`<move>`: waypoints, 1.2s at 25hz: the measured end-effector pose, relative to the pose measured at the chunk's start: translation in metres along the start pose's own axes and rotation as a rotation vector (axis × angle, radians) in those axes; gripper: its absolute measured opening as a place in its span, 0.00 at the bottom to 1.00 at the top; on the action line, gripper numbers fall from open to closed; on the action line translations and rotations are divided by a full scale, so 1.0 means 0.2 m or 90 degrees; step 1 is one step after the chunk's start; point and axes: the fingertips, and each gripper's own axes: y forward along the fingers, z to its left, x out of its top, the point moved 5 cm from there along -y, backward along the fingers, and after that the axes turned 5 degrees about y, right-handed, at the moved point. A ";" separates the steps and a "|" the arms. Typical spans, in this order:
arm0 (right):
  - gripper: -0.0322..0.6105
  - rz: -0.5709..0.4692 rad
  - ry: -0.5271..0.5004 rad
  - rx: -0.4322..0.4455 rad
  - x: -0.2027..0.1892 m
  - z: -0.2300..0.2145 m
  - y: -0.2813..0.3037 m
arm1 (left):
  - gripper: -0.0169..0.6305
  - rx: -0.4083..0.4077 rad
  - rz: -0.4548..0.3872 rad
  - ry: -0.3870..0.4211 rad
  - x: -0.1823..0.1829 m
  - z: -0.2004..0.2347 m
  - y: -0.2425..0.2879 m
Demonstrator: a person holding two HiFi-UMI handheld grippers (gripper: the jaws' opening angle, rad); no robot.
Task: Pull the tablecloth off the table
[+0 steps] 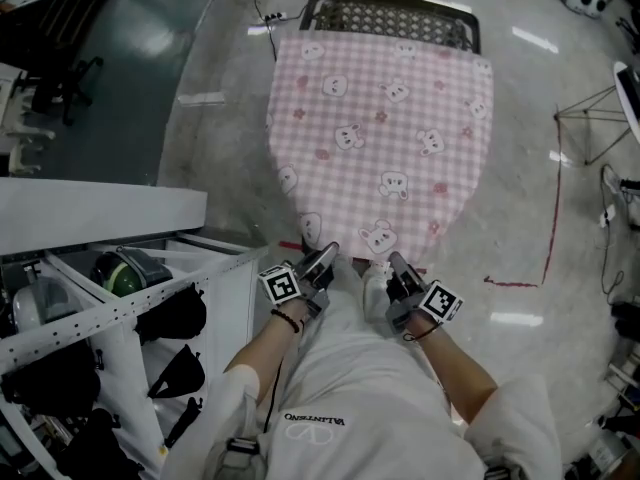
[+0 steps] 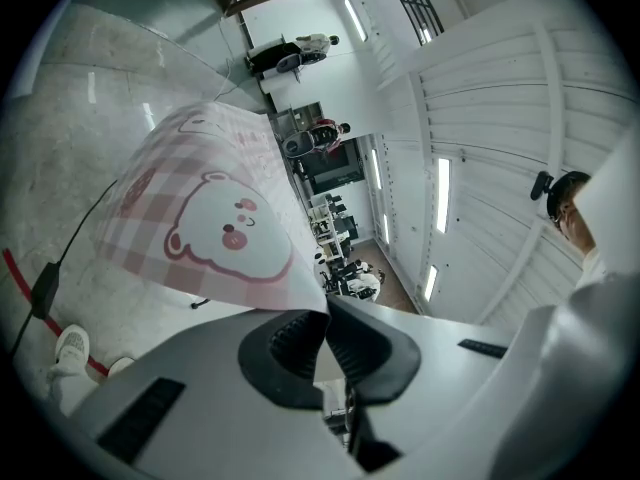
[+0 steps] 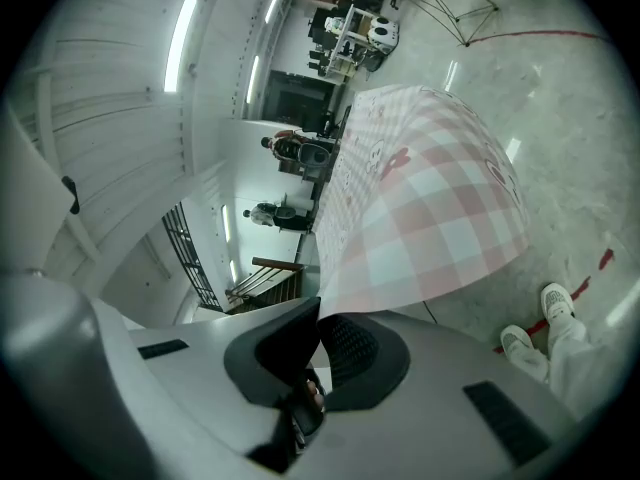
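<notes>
Tablecloth [image 1: 385,138] near edge is clamped in left tongs [image 1: 325,255] and right tongs [image 1: 396,262].

A glossy grey concrete floor [image 1: 200,158] fills the head view, streaked with light reflections [image 1: 535,40]. A red tape line [image 1: 554,208] runs at 3 o'clock, near a tripod [image 1: 590,128]. A white perforated rack [image 1: 110,313] stands at 8 o'clock and a dark mat [image 1: 110,68] lies at 10 o'clock.

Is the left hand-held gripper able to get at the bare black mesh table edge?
Probably not: the left hand-held gripper is shut on the pink checked tablecloth, with the black mesh table edge at its far end.
</notes>
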 end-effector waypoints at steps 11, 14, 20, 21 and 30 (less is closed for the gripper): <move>0.07 -0.042 -0.031 0.006 -0.02 0.15 0.03 | 0.03 -0.030 -0.013 0.022 0.14 -0.09 -0.02; 0.07 -0.049 -0.036 0.001 -0.05 0.19 0.03 | 0.03 -0.048 -0.017 0.025 0.19 -0.15 -0.04; 0.07 -0.057 -0.049 -0.008 -0.10 0.28 -0.01 | 0.03 -0.067 -0.019 0.036 0.23 -0.25 -0.09; 0.07 -0.057 -0.050 0.003 -0.11 0.29 -0.01 | 0.03 -0.066 -0.016 0.039 0.23 -0.25 -0.10; 0.07 -0.069 -0.093 0.053 -0.17 0.54 -0.09 | 0.03 -0.108 -0.017 0.101 0.29 -0.44 -0.20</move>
